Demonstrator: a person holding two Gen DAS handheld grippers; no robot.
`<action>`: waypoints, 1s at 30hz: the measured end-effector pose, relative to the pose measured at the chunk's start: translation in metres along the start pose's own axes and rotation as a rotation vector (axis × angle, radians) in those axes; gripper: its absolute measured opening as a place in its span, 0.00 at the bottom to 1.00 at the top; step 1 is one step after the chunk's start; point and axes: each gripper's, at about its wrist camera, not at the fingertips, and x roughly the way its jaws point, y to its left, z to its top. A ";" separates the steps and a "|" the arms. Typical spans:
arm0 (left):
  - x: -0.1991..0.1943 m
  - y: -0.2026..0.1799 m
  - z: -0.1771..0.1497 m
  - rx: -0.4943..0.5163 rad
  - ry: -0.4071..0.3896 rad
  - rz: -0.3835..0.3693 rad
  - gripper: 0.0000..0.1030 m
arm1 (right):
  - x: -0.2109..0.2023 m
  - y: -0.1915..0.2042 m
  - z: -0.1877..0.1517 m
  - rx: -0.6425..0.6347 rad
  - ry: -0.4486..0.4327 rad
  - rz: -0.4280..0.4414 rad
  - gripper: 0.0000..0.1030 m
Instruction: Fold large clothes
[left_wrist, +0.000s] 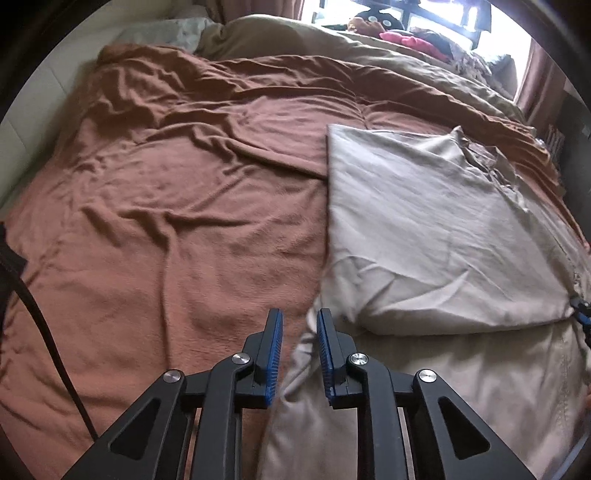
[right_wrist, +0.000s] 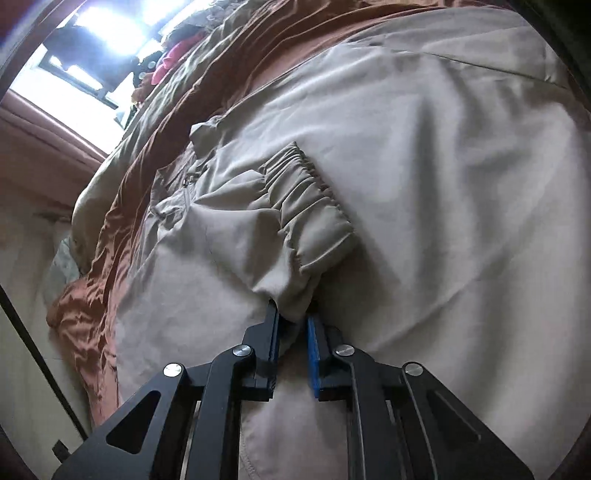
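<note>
Beige jacket (left_wrist: 436, 229) on rust blanket (left_wrist: 166, 206) on the bed, body partly folded, sleeves and final folds probably left; elastic cuff (right_wrist: 314, 218) pinched in right tool (right_wrist: 293, 321), jaws near closed on it; left tool (left_wrist: 300, 325) slightly open, holding nothing, over jacket's edge; no containers.

A large beige jacket (left_wrist: 436, 229) of thin, creased fabric lies spread on the bed, part of it folded over into a flat panel with a straight left edge and a lower layer showing beneath. From the right wrist view, a sleeve (right_wrist: 236, 236) is drawn across the body of the garment, its gathered elastic cuff (right_wrist: 310, 199) lying bunched on top, with a zip showing near the collar end
</note>
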 end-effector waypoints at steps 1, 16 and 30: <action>-0.004 0.002 0.001 -0.022 0.000 -0.017 0.20 | -0.008 0.001 -0.007 0.004 0.002 0.001 0.15; -0.082 -0.069 0.007 0.024 -0.131 -0.220 0.52 | -0.138 -0.067 0.017 0.030 -0.169 -0.002 0.56; -0.045 -0.108 -0.006 0.079 -0.065 -0.169 0.52 | -0.213 -0.183 0.064 0.100 -0.364 -0.192 0.52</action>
